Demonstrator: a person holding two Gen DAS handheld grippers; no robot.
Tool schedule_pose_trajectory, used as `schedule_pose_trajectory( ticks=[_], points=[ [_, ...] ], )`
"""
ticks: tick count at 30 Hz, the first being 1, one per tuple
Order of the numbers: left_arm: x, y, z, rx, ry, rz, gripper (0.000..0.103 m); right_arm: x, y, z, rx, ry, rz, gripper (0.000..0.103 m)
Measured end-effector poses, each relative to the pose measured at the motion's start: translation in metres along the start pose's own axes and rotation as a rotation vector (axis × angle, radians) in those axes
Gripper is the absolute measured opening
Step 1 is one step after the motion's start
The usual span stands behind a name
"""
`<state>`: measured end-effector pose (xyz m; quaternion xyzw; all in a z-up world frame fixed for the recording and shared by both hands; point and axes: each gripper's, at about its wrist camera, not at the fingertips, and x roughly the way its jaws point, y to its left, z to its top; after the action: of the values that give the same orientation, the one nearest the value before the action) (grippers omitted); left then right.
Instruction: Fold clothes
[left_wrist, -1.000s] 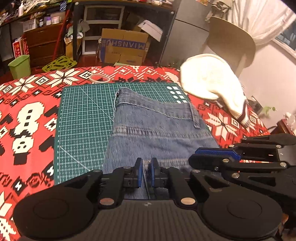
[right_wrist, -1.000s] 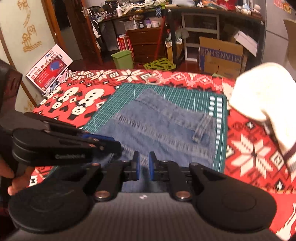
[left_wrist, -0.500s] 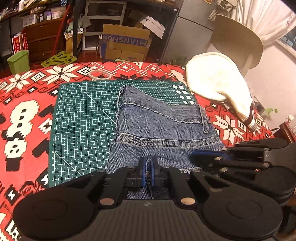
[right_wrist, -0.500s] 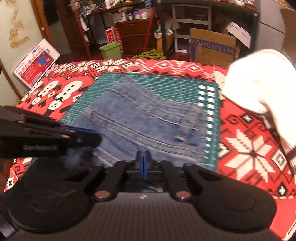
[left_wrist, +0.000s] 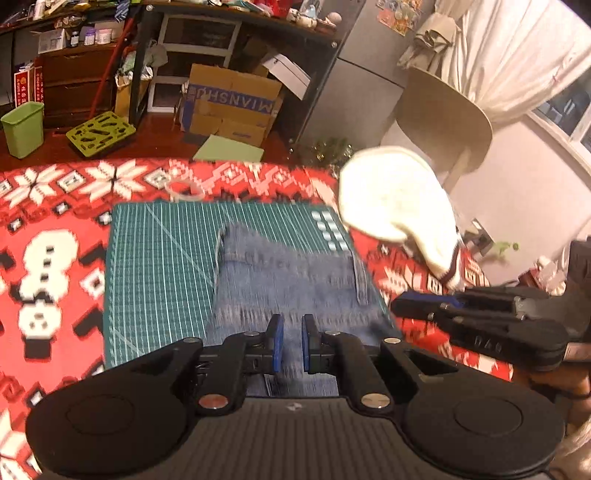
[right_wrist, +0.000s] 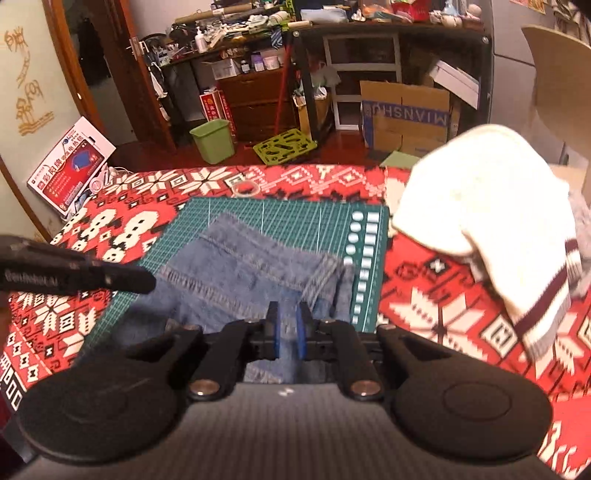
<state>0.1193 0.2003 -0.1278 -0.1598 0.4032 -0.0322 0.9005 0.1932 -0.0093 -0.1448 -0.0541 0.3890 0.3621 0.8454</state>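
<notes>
**Folded jeans on the cutting mat, both hand-held grippers parted above them**

From the left wrist camera, the left hand-held gripper hangs over the near edge of the folded denim jeans, its blue-padded fingers standing a narrow gap apart with nothing pinched between them. The jeans lie flat on the right half of a green cutting mat, which sits on a surface covered with a red patterned cloth. A belt loop shows near the right edge of the denim. This view is smeared with motion blur. A cream knitted garment is heaped on the cloth beyond the mat's far right corner, and a clear tape ring lies just past the mat's far edge. At the right, the right hand-held gripper reaches in sideways above the cloth, just beside the jeans' right edge.

From the right wrist camera, the right hand-held gripper also has its pads slightly parted, with denim seen through the gap; whether the cloth touches the pads I cannot tell. The jeans lie folded on the mat, stitched seams running across them. The cream garment, with a dark stripe at its cuff, rests on the red cloth to the right. The left hand-held gripper comes in from the left over the mat's edge. A green bin and a cardboard box stand on the floor beyond.
</notes>
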Motion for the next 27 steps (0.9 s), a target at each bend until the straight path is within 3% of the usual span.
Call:
schedule_pose_trajectory(
  ticks=[5, 8, 14, 19, 27],
  points=[
    [0.039, 0.004, 0.019, -0.053, 0.066, 0.006, 0.008, 0.031, 0.012, 0.011, -0.012, 0.021, 0.032, 0.011],
    [0.061, 0.004, 0.016, -0.031, 0.094, 0.053, 0.008, 0.056, 0.018, 0.010, -0.021, 0.053, 0.037, 0.011],
    [0.074, 0.007, 0.011, -0.033, 0.103, 0.054, 0.006, 0.073, 0.013, 0.003, -0.019, 0.056, 0.052, 0.008],
    [0.077, 0.009, 0.010, -0.037, 0.096, 0.046, 0.005, 0.066, 0.005, 0.002, -0.055, 0.066, 0.029, 0.001],
    [0.079, 0.012, 0.011, -0.048, 0.081, 0.025, 0.003, 0.050, -0.027, -0.006, 0.047, 0.049, 0.014, 0.000]
  ],
)
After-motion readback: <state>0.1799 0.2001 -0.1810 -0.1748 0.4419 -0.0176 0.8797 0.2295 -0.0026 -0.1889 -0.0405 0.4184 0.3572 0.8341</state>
